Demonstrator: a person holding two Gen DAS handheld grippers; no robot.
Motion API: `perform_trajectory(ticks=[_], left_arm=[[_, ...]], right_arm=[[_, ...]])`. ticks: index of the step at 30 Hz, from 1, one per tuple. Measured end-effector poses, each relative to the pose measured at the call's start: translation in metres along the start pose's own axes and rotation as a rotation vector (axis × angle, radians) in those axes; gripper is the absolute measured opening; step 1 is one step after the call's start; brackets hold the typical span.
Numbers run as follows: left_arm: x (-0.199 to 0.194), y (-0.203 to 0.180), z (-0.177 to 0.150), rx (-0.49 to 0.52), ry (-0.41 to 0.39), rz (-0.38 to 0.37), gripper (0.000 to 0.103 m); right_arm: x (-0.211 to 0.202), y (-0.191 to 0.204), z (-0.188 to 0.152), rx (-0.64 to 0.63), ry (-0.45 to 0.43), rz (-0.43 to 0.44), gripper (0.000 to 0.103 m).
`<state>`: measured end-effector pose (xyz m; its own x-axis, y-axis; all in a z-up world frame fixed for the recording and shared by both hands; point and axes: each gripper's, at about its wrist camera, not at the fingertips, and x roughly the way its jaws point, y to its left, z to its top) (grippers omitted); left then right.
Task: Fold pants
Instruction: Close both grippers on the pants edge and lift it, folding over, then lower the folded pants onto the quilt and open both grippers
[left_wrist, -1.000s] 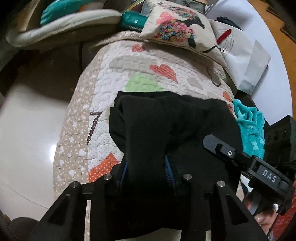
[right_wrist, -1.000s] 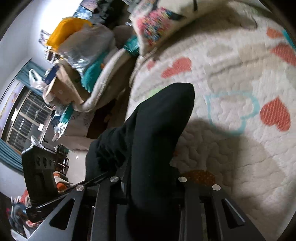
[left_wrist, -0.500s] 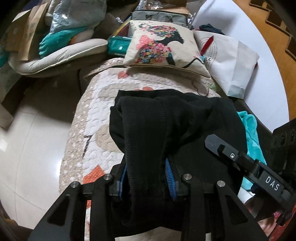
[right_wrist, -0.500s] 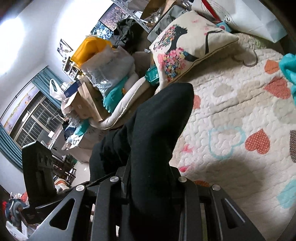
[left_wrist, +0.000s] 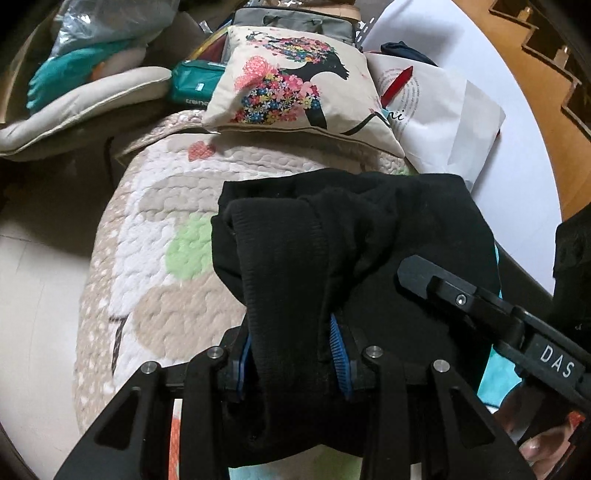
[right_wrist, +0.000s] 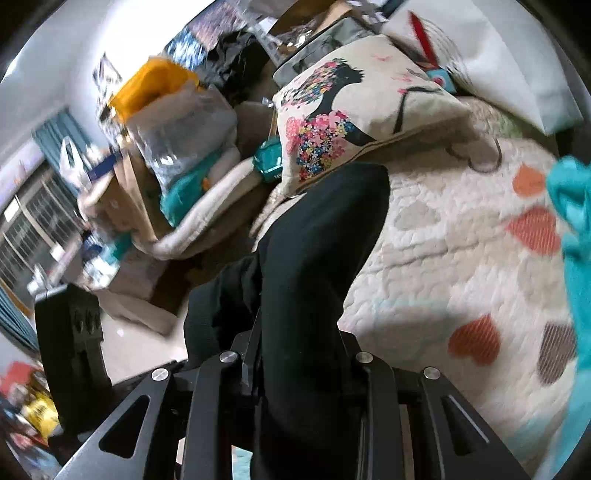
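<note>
Black pants hang bunched between both grippers above a quilted heart-pattern bedspread. My left gripper is shut on a ribbed band of the pants, its blue pads showing on either side of the cloth. In the left wrist view the right gripper's black finger reaches in from the right against the same fabric. In the right wrist view my right gripper is shut on another fold of the pants, which stands up over its fingers. The left tool's black body shows at lower left there.
A flower-print cushion lies at the head of the bed, with a white paper bag beside it. Teal cloth sits on the bedspread at the right. Piled bags, boxes and a padded seat crowd the floor to the left.
Both grippers have lifted with the pants held; the bedspread has dropped away and the cushion and clutter behind have come into fuller view. Neither grip has altered.
</note>
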<state>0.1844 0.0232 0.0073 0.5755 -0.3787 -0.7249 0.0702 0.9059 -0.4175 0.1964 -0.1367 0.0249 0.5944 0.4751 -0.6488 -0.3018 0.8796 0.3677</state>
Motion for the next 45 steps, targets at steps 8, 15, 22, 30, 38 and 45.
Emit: perform_trajectory(ticks=[8, 15, 22, 30, 38, 45], left_arm=[[0.027, 0.015, 0.030, -0.012, -0.006, -0.006, 0.035], [0.047, 0.027, 0.038, -0.053, -0.003, -0.009, 0.035], [0.072, 0.023, 0.042, -0.024, -0.022, 0.029, 0.035], [0.086, 0.022, 0.038, -0.011, -0.005, 0.068, 0.035], [0.084, 0.027, 0.041, -0.035, 0.003, 0.093, 0.035], [0.082, 0.057, 0.052, -0.131, -0.007, 0.107, 0.039]], right_arm=[[0.043, -0.023, 0.026, 0.040, 0.034, -0.023, 0.029], [0.067, -0.039, 0.032, 0.076, 0.043, -0.007, 0.029], [0.084, -0.054, 0.041, 0.102, 0.055, -0.031, 0.029], [0.107, -0.072, 0.033, 0.144, 0.096, -0.076, 0.029], [0.110, -0.084, 0.026, 0.187, 0.100, -0.098, 0.046], [0.101, -0.098, 0.023, 0.243, 0.068, -0.138, 0.064]])
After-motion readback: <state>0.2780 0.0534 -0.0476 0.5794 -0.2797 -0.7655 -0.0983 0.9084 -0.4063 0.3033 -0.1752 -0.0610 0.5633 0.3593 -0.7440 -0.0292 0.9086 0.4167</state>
